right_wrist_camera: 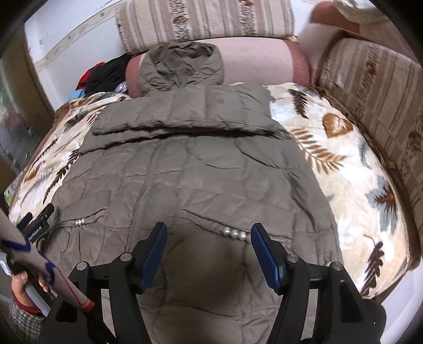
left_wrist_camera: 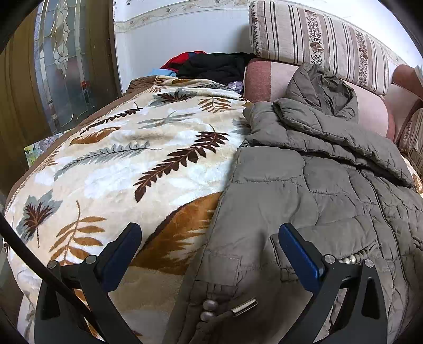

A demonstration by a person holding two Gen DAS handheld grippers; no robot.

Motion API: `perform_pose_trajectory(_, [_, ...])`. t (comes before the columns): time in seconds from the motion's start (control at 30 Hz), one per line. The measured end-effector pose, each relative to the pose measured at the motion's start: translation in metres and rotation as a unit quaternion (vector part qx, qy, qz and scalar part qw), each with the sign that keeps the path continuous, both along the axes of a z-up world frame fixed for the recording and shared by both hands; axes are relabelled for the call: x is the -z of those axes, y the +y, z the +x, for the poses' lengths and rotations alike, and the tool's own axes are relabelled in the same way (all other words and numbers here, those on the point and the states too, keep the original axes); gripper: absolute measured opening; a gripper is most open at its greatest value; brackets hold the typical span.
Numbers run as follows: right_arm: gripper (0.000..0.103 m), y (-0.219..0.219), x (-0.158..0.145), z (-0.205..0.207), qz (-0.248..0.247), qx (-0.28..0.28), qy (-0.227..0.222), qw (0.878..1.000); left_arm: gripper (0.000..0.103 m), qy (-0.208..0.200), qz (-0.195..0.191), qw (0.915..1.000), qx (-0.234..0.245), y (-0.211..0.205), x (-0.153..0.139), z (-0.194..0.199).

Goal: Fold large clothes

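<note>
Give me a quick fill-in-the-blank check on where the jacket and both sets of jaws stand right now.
1. The grey puffer jacket lies on a blanket printed with ____.
2. The jacket's ____ rests up against the pink bolster.
3. The right gripper hovers over the hem with jaws ____.
4. The left gripper holds ____.

Missing words: leaves; hood; open; nothing

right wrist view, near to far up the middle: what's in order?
Right hand-held gripper, open → grey-brown quilted puffer jacket body → sleeve folded across it → jacket's hood → pink bolster cushion → striped floral cushion.
</note>
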State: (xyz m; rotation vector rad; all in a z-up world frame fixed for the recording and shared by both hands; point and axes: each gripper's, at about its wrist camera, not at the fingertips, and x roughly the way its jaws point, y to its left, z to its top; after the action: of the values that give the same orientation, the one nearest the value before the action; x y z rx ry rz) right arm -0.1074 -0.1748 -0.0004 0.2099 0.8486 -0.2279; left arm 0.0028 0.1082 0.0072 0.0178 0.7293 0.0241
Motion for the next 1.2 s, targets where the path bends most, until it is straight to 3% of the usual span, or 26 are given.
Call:
perform_pose_trajectory(0.6, [0.07,-0.004,-0.006,0.005,0.006,0.009,-0.019,1.0,0.103,-0.015,0.003,0.9999,0.006,-0.008,-0.013,-0.008])
perform_pose_trajectory(0.83, [0.07,-0.037,-0.05,-0.003,-0.021,0.057,-0.061,0.996,0.103,-0.04,-0.01,0.9985,0.036,-0.022,-0.053,-0.015])
perform_pose_trajectory(0.93, [0.077,-0.049,-0.072,-0.008,-0.031,0.073,-0.084,0.993,0.103,-0.059,-0.018,0.9968,0.052,-0.032,-0.076,-0.015])
perform_pose_trajectory(1.2, [0.078,-0.047,-0.103,0.015,-0.033,0.059,-0.09,0.994,0.103,-0.079,-0.039,0.9925,0.085,-0.072,-0.104,0.008])
